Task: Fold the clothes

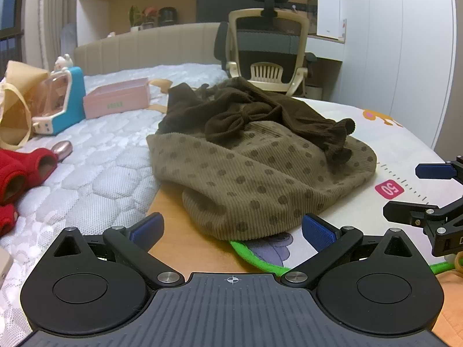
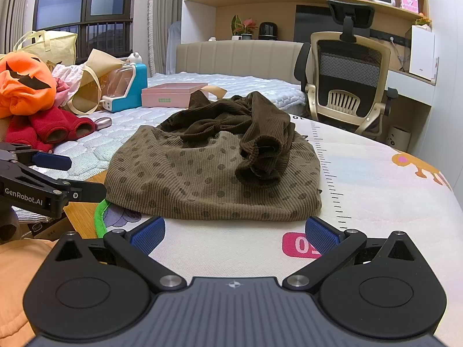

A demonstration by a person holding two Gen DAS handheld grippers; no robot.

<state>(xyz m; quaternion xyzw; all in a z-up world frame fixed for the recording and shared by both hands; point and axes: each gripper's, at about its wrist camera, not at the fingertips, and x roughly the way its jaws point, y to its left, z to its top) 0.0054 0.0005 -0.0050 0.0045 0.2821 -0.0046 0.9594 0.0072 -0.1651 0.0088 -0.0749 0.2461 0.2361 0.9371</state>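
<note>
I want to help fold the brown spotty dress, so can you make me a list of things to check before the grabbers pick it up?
1. Left gripper open and empty: ok.
2. Right gripper open and empty: ok.
3. Spotty dress lies on the mat, in front of both grippers: ok.
4. Dress spread flat: not ok. The dark brown top part is bunched up on the spotty skirt.
5. Near hem free to grab: ok on the right; on the left it hangs past the mat's green edge.
6. Anything hidden under the dress: cannot tell.
</note>
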